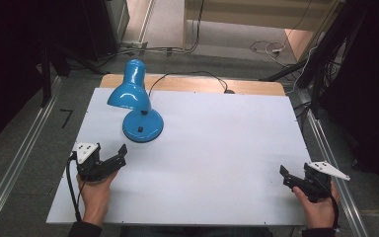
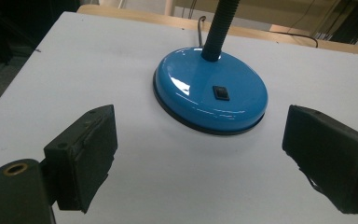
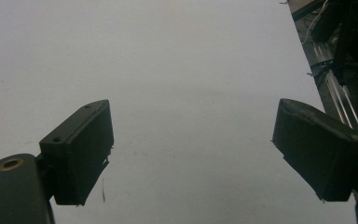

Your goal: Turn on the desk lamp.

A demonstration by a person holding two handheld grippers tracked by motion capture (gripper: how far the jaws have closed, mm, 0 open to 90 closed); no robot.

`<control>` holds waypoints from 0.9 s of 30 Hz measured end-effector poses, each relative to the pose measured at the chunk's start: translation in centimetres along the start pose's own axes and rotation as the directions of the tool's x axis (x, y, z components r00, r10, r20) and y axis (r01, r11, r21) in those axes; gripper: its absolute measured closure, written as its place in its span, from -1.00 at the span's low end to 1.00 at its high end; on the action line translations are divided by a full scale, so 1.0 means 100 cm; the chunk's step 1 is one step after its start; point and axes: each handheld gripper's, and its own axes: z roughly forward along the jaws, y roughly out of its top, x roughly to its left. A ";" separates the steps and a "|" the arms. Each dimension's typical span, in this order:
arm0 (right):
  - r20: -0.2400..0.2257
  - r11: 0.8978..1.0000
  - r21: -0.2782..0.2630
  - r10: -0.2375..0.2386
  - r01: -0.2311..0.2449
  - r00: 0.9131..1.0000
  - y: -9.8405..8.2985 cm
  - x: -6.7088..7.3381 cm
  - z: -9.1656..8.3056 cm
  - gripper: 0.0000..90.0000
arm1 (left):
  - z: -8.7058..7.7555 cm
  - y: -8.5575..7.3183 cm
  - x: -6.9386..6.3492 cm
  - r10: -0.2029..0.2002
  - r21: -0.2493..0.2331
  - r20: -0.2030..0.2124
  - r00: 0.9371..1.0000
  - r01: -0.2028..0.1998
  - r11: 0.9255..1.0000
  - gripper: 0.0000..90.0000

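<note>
Lamp [image 1: 137, 101]: glossy blue, round base w/ black switch, black ribbed neck, shade prob. tilted down. Left gripper [image 2: 198, 154] jaws spread near base; right gripper [image 3: 191, 154] spread over table [image 1: 217, 148].

1. A flat white-topped bench [image 1: 217, 148] with a pale wooden far edge stands on grey carpeted floor [image 1: 24, 148].
2. Silver metal rails [image 1: 15, 163] flank it.
3. Black cables [image 1: 276, 49] trail beyond, amid dark surroundings.

A white table [image 1: 217, 148] carries a blue desk lamp [image 1: 137, 101] at its far left, shade tilted leftward, a black switch [image 2: 221, 93] on its round base. The lamp's black cord [image 1: 192, 75] runs right along the table's far wooden edge
</note>
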 end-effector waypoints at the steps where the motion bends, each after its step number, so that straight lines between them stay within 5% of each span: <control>1: 0.006 1.000 0.000 -0.001 0.001 1.000 0.000 -0.001 0.000 -0.75 | 0.001 0.000 -0.001 0.002 0.004 -0.001 1.000 -0.002 1.000 -0.76; 13: 0.003 1.000 0.012 0.011 -0.011 1.000 -0.001 -0.003 0.003 -0.75 | 0.018 0.004 -0.012 0.029 0.031 0.012 0.999 -0.030 0.999 -0.76; 27: 0.006 1.000 0.016 0.015 -0.015 1.000 -0.001 -0.004 0.004 -0.75 | 0.026 0.010 -0.017 0.008 0.021 0.019 1.000 -0.008 1.000 -0.74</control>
